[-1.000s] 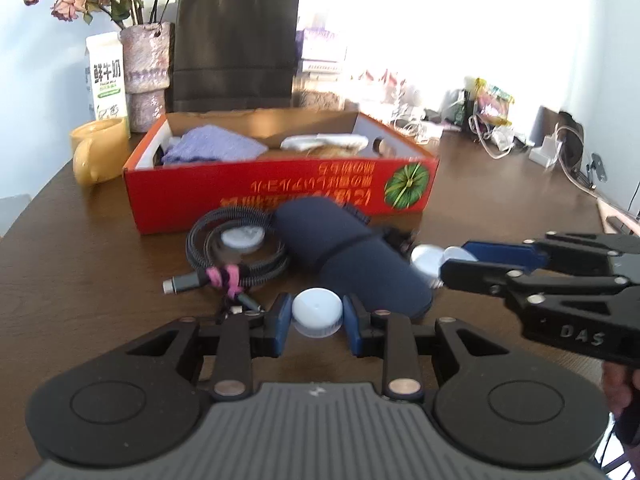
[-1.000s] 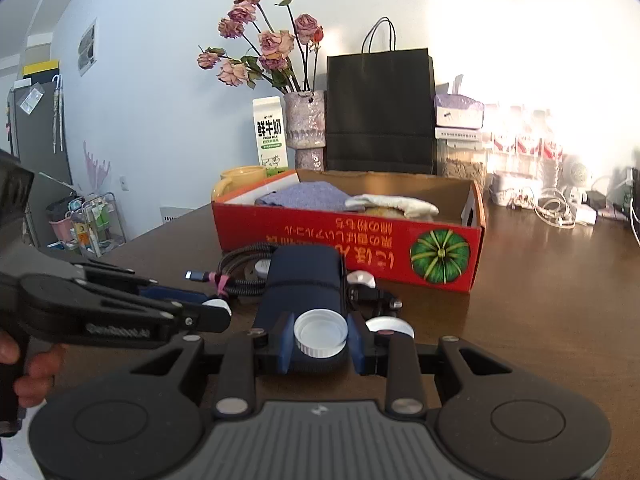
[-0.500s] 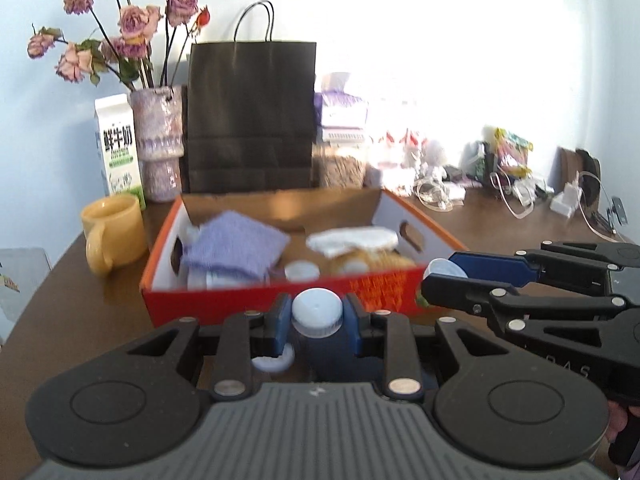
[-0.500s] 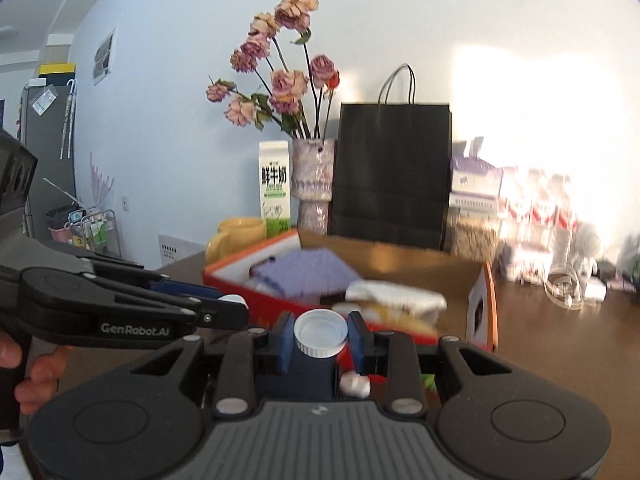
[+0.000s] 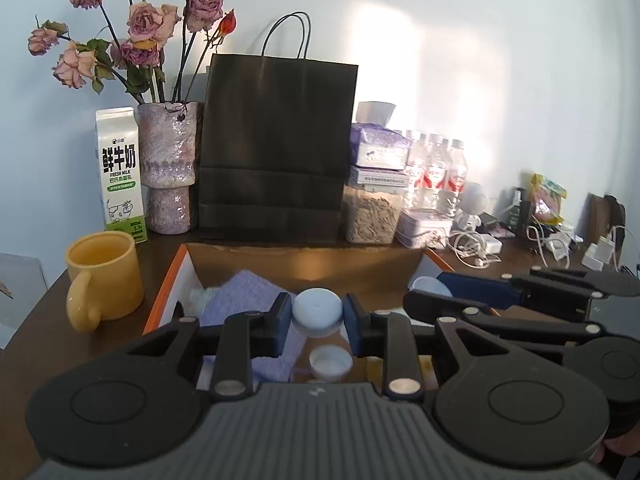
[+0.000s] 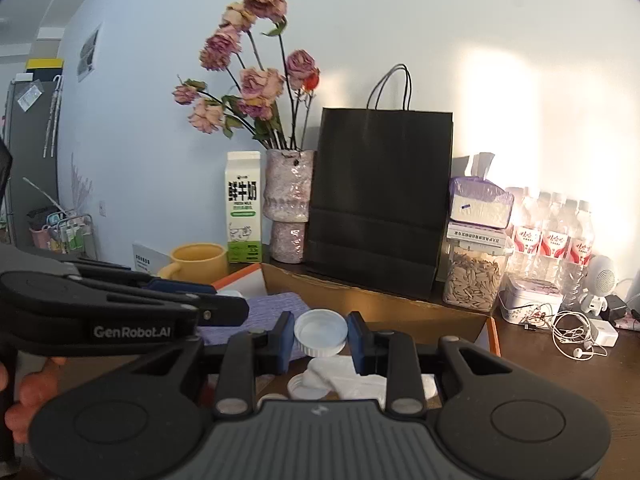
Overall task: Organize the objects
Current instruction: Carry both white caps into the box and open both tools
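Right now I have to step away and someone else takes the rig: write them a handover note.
Left gripper: shut on a pale blue cap, held over the cardboard box.
Right gripper: shut on a white cap, also above the box.
In the box: purple cloth, white cloth, two loose caps.
Left: release both held caps into the box.

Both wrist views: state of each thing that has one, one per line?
Left gripper: shut on pale blue plastic cap.
Right gripper: shut on white ribbed plastic cap.
Red cardboard box: open-topped, holding a folded purple cloth and a loose white cap.
Yellow ceramic mug: upright.
Black paper bag: standing upright.
Milk carton: upright, top closed.
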The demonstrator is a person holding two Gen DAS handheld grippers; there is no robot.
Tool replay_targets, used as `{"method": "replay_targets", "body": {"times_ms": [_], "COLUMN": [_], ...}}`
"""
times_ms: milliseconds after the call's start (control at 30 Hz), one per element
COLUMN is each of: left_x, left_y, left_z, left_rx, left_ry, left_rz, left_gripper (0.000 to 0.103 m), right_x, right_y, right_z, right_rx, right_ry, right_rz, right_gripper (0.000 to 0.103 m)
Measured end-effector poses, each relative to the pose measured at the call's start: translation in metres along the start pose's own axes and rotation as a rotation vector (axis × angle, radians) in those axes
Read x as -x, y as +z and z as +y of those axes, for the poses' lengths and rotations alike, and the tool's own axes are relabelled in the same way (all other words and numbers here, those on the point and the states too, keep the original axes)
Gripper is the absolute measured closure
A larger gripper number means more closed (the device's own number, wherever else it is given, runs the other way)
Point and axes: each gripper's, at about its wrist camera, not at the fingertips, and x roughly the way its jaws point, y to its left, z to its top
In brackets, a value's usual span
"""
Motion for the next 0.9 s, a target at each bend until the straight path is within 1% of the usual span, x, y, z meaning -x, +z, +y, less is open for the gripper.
{"method": "replay_targets", "body": {"times_ms": [100, 233, 367, 500, 567, 600, 633, 667, 700, 733, 900], "left_x": [-0.017, -0.039, -0.052, -0.057, -0.057, -0.056, -0.055, -0.054, -0.052, -0.051, -0.05], "left_y": [0.004, 0.005, 0.0, -0.003, -0.003, -0.004, -0.003, -0.003, -0.002, -0.001, 0.0], "left_z": [0.004, 0.011, 0.017, 0.02, 0.021, 0.021, 0.022, 0.022, 0.021, 0.021, 0.019], "left_rx": [0.007, 0.015, 0.018, 0.027, 0.029, 0.032, 0.035, 0.034, 0.029, 0.023, 0.019], "left_ry": [0.005, 0.018, 0.032, 0.043, 0.057, 0.07, 0.088, 0.111, 0.134, 0.149, 0.134], "left_rz": [0.004, 0.03, 0.064, 0.08, 0.083, 0.078, 0.069, 0.057, 0.041, 0.033, 0.039], "left_gripper": [0.074, 0.074, 0.074, 0.073, 0.058, 0.037, 0.013, 0.004, 0.0, 0.0, 0.0], "right_x": [-0.02, -0.042, -0.054, -0.059, -0.06, -0.06, -0.06, -0.059, -0.059, -0.059, -0.058], "right_y": [0.001, -0.001, -0.008, -0.015, -0.016, -0.017, -0.017, -0.017, -0.017, -0.016, -0.016], "right_z": [-0.009, -0.019, -0.025, -0.028, -0.028, -0.029, -0.028, -0.028, -0.028, -0.028, -0.029], "right_rx": [-0.021, -0.047, -0.061, -0.067, -0.071, -0.072, -0.071, -0.066, -0.063, -0.064, -0.068], "right_ry": [-0.006, -0.009, -0.002, -0.006, -0.01, -0.015, -0.026, -0.04, -0.048, -0.053, -0.061], "right_rz": [0.019, 0.043, 0.079, 0.112, 0.122, 0.123, 0.125, 0.121, 0.121, 0.122, 0.124], "right_gripper": [0.076, 0.076, 0.075, 0.075, 0.063, 0.039, 0.008, 0.0, 0.0, 0.0, 0.0]}}
